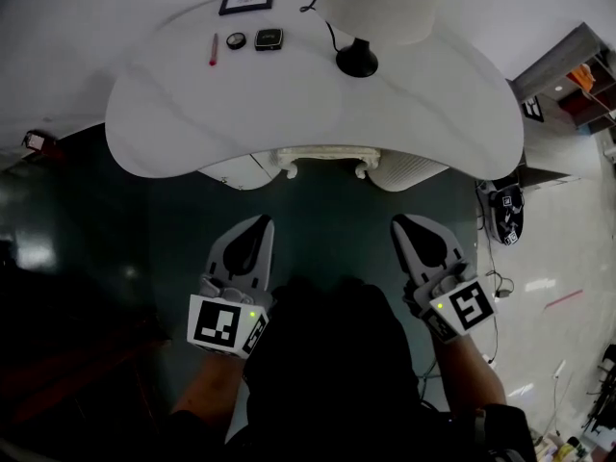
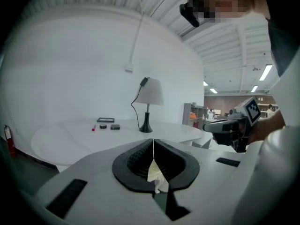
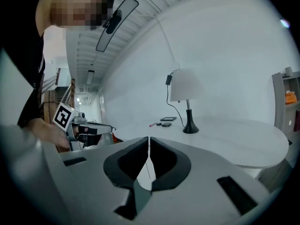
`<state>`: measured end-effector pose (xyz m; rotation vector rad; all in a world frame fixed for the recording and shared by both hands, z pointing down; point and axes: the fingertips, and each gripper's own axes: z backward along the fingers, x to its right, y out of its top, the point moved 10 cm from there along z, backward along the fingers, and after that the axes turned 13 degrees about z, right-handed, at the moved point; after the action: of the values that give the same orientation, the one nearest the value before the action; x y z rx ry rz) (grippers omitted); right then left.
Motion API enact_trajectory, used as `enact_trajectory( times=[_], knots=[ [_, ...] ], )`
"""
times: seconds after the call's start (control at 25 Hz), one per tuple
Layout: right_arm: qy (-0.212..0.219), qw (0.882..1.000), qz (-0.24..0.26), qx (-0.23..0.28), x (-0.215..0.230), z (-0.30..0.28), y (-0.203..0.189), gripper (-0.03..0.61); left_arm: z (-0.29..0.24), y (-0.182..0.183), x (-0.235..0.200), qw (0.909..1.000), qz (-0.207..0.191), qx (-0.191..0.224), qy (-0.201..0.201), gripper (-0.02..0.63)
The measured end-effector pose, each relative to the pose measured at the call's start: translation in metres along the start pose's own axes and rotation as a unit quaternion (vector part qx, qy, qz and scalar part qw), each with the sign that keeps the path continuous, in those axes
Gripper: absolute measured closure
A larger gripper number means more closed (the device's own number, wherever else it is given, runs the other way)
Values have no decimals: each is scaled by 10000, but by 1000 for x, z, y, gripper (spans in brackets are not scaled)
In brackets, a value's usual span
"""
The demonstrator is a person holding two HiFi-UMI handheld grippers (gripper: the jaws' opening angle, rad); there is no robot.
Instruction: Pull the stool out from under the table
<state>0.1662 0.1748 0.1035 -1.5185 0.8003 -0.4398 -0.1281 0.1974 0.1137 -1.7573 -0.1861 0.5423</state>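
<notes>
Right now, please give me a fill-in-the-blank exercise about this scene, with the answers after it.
The lamp on the white table has a ____ base.
The pen lying on the table is ____.
The stool is tucked ____ the table.
The left gripper and the right gripper are both ____.
Missing words: black; red; under; shut.

table [image 1: 173, 114]: white, smooth, faint sheen | floor [image 1: 87, 248]: dark, glossy | lamp base [image 1: 357, 62]: black, glossy

Desk [image 1: 173, 123] at 12 o'clock. Lamp [image 1: 357, 61] on it toward 1; frame [image 1: 246, 0], pen [image 1: 213, 49] and small device [image 1: 269, 38] toward 11. Stool [image 1: 327, 154] tucked under the desk's near edge, at centre.
</notes>
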Motion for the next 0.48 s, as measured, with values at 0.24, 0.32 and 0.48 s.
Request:
enact_trajectory(
  times=[0.24, 0.32, 0.48],
  knots=[
    [-127, 9999, 44, -52, 33, -45, -99, 560, -65, -64, -40, 9995, -116, 290, 53, 601],
    [-106, 9999, 66, -35, 40, -62, -131, 560, -86, -89, -56, 9995, -124, 294, 66, 600],
    [20, 9999, 54, -109, 55, -94, -197, 560, -124, -140, -88, 9995, -167, 233, 154, 600]
  ],
)
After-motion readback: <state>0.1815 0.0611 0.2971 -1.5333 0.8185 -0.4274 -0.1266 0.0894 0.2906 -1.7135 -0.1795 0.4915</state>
